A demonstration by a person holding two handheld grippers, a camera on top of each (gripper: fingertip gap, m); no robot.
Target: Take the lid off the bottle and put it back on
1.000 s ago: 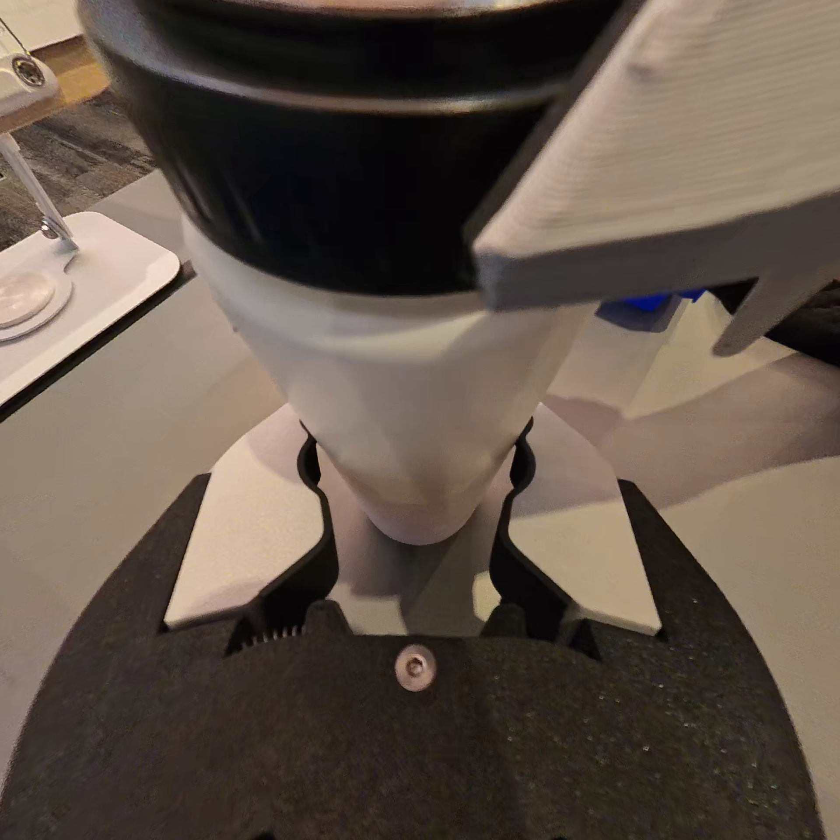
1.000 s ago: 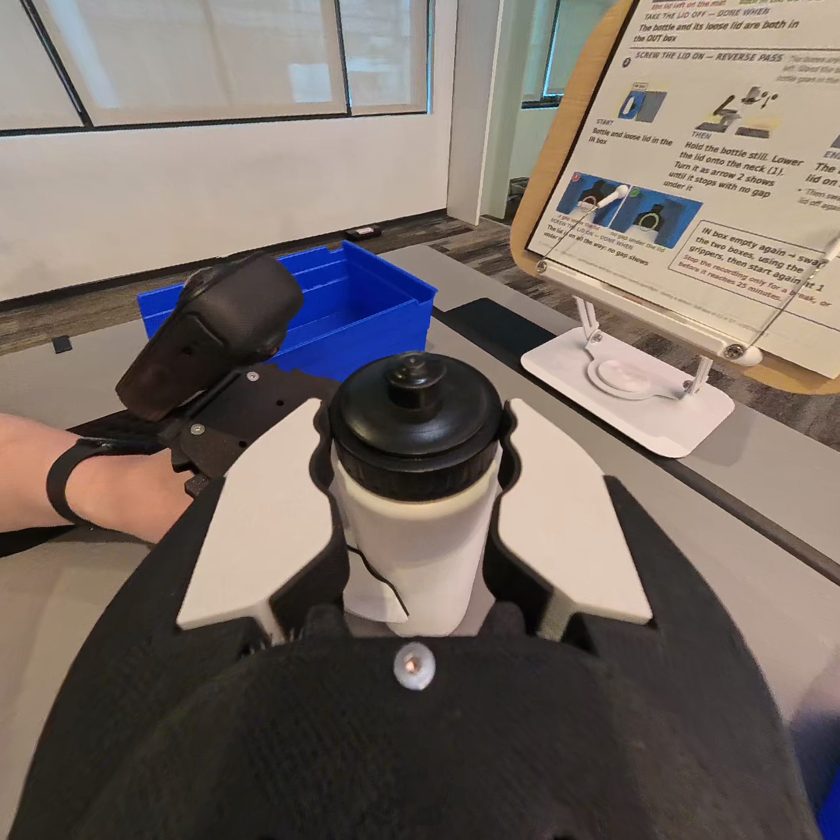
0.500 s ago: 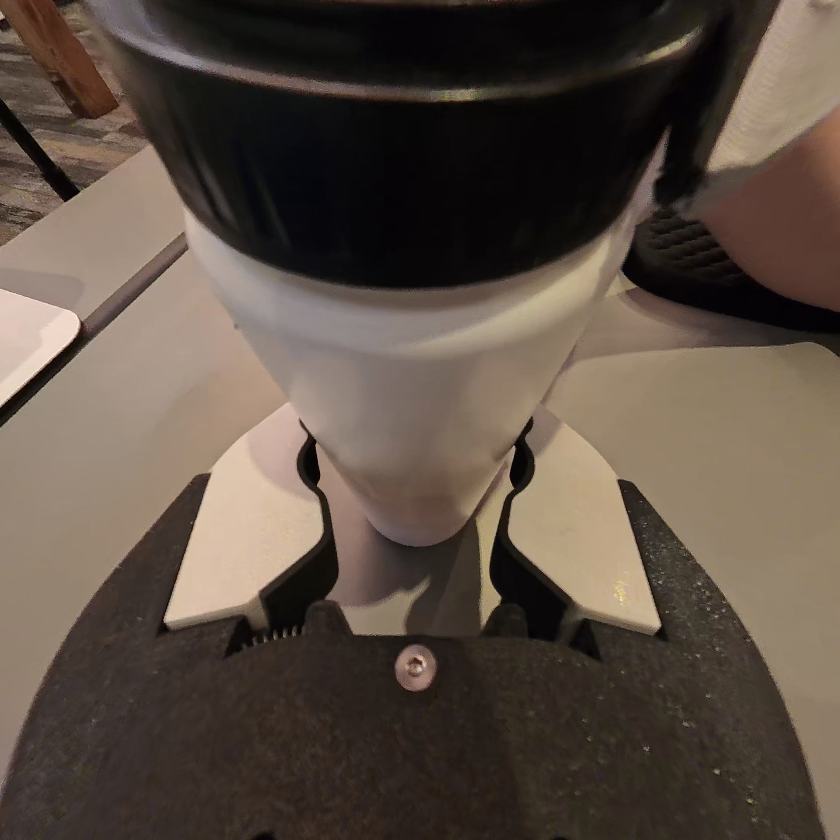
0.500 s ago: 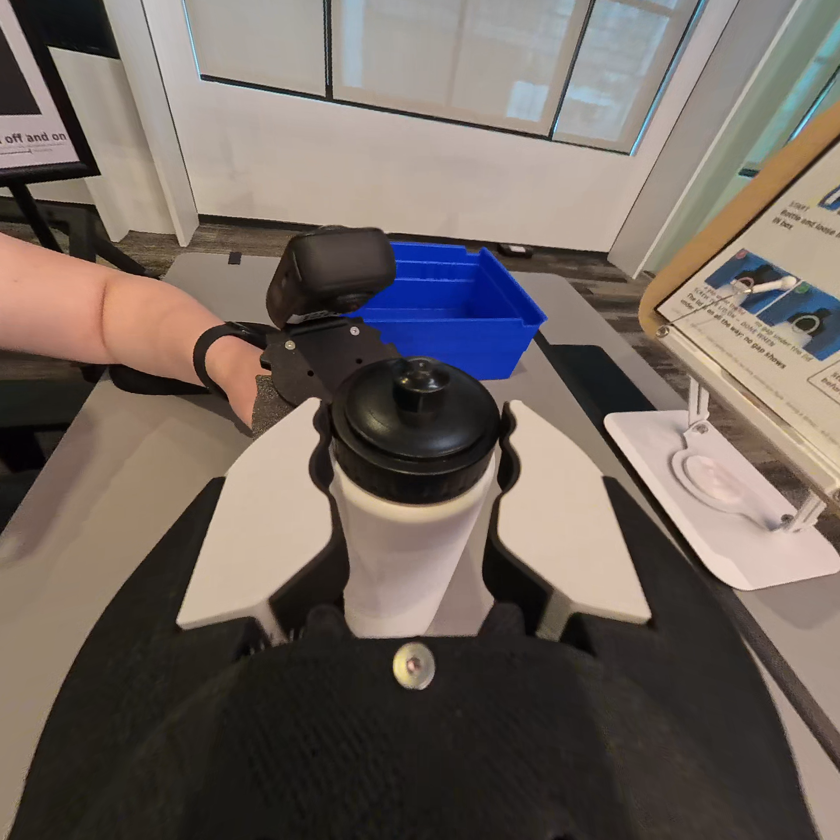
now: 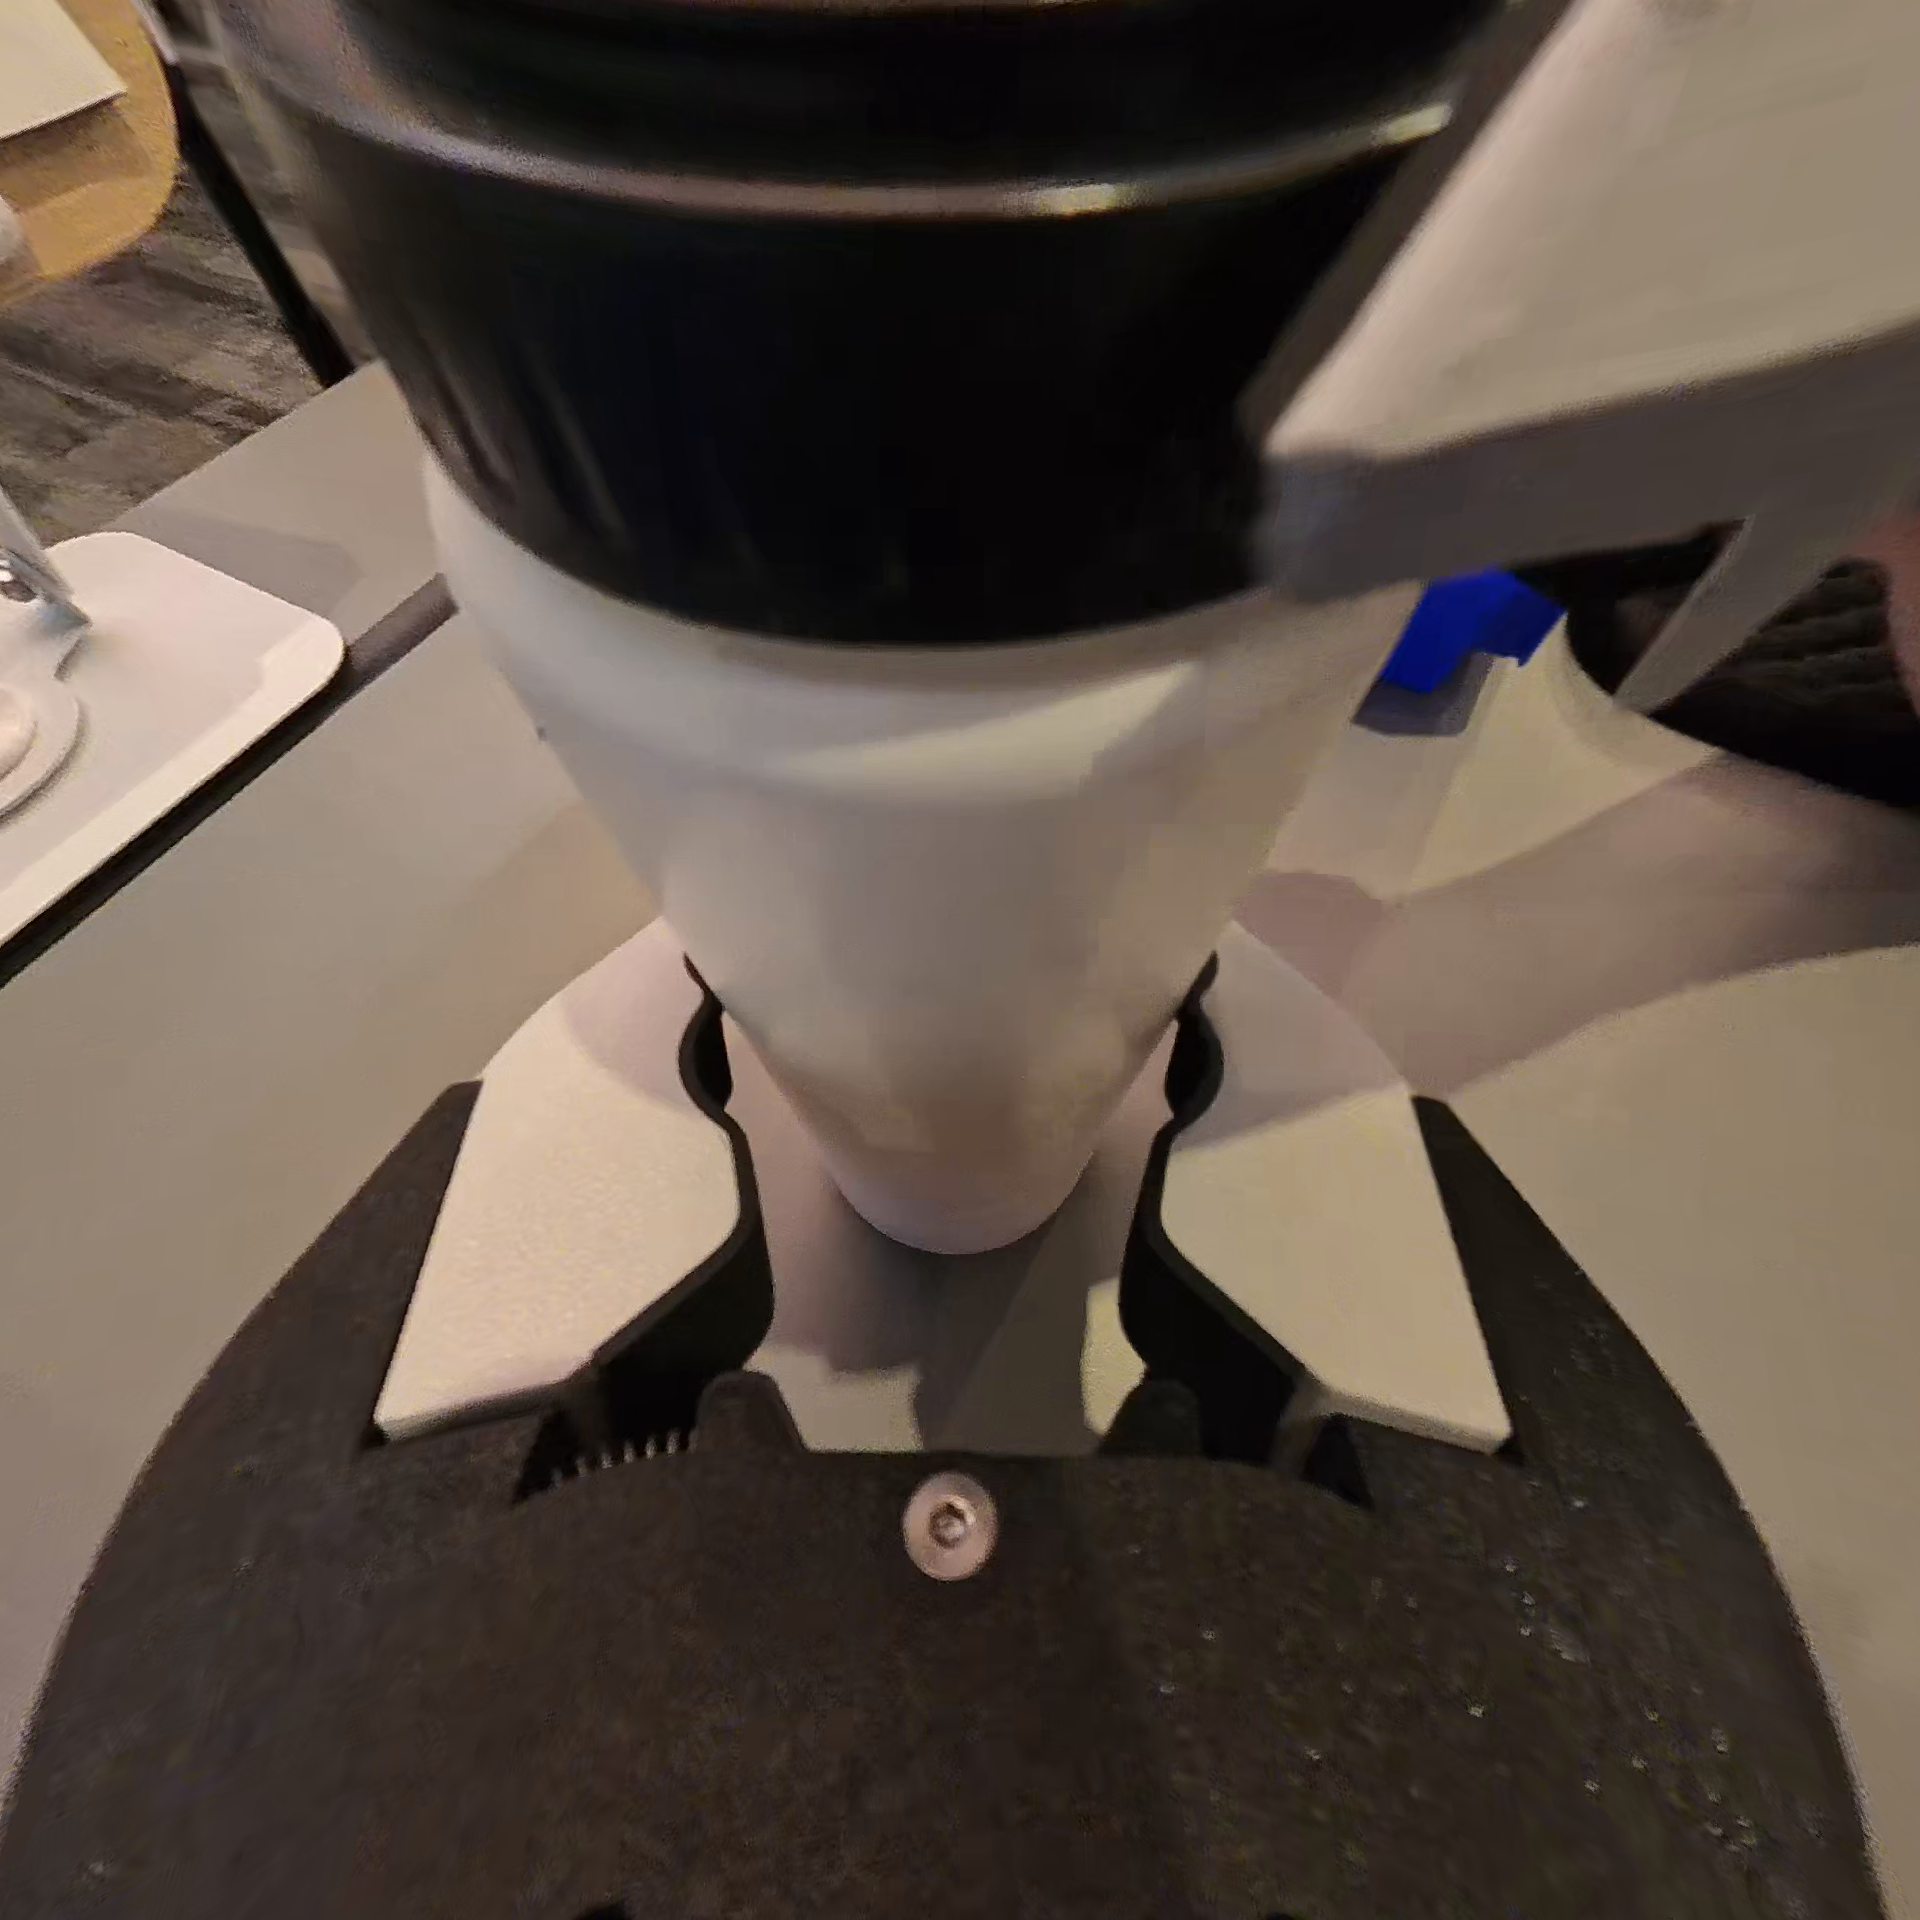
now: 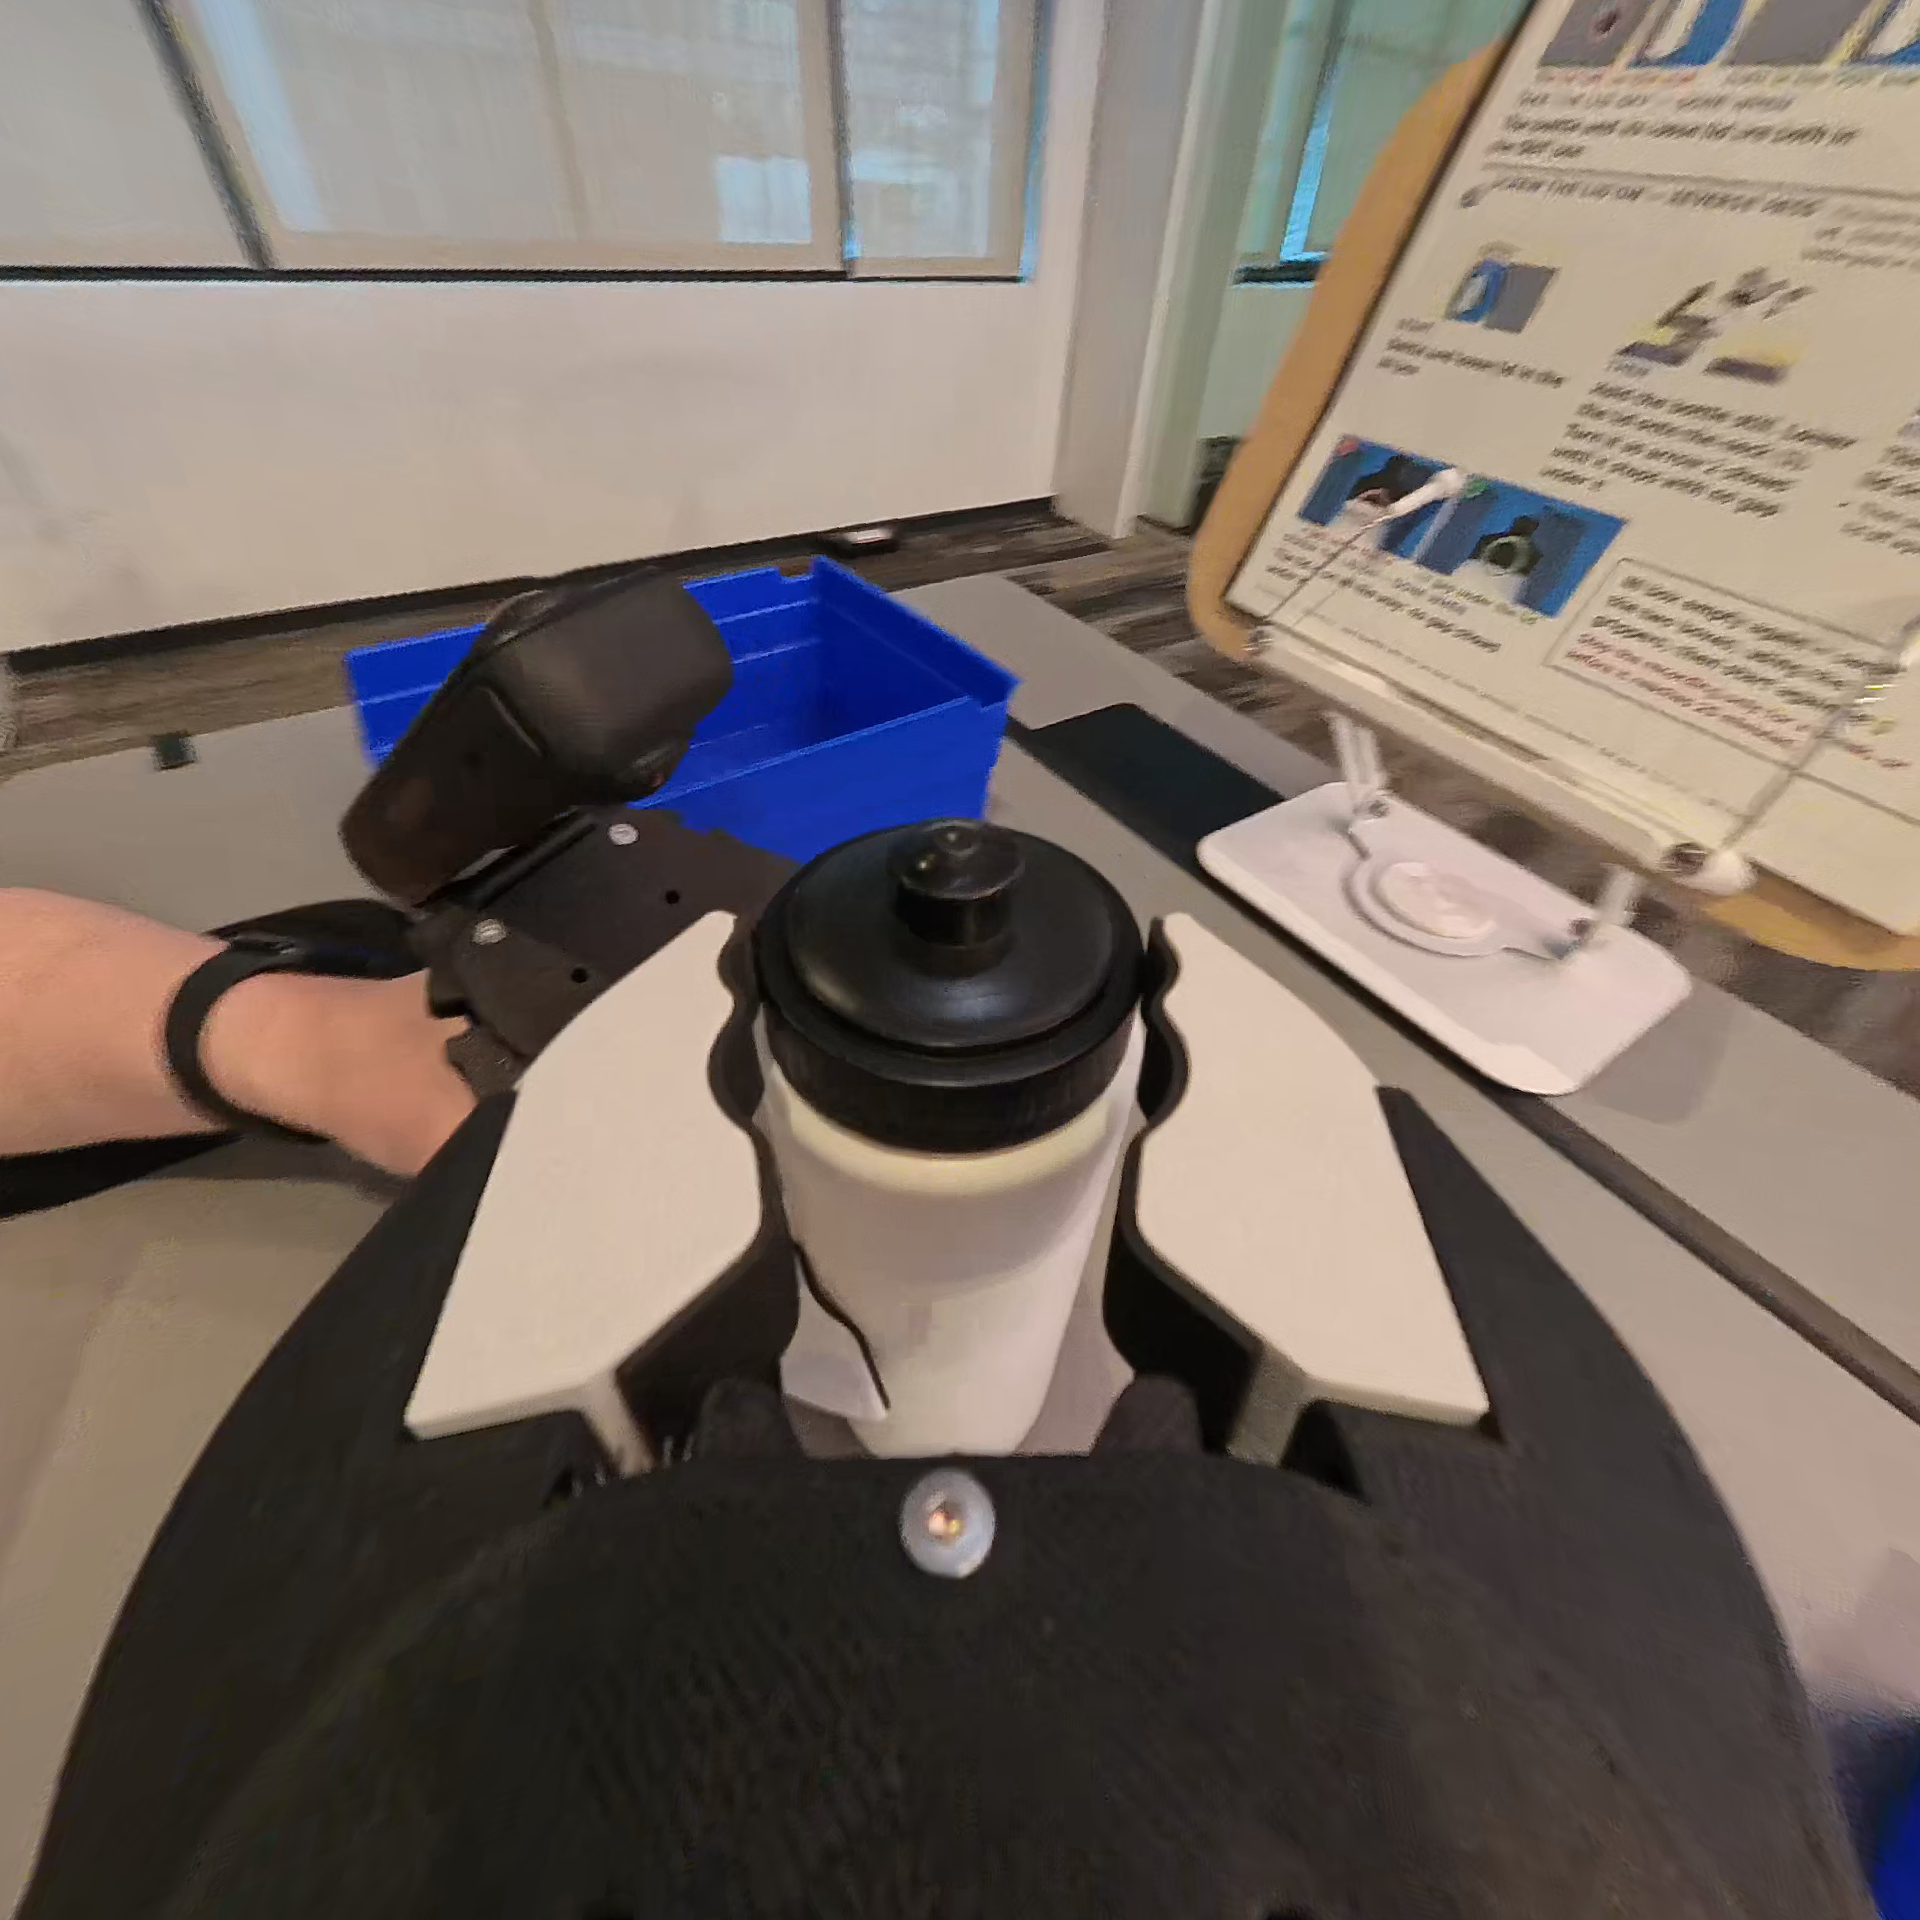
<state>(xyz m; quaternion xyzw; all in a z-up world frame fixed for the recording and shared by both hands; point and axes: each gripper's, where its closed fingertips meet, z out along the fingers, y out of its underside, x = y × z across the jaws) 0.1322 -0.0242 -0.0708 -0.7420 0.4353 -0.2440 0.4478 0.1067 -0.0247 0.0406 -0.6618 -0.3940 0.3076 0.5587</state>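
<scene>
Bottle (image 5: pixel 935 883) stands on the table (image 5: pixel 260 1039), its white body clamped low in the left gripper (image 5: pixel 940 1049), black lid (image 5: pixel 831 416) on. From the right side, the right gripper (image 6: pixel 945 997) pinches that lid; whether it's loosening or tightening, I can't tell. Sign (image 6: pixel 1662 416) beside carries print; no brand visible.

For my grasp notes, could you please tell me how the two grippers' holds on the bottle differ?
The left gripper clamps the bottle's white lower body near the base; the right gripper clamps the black lid at the top. The left looks up along the bottle from low down; the right looks down over the lid. Both are shut on the same upright bottle, lid on.
</scene>
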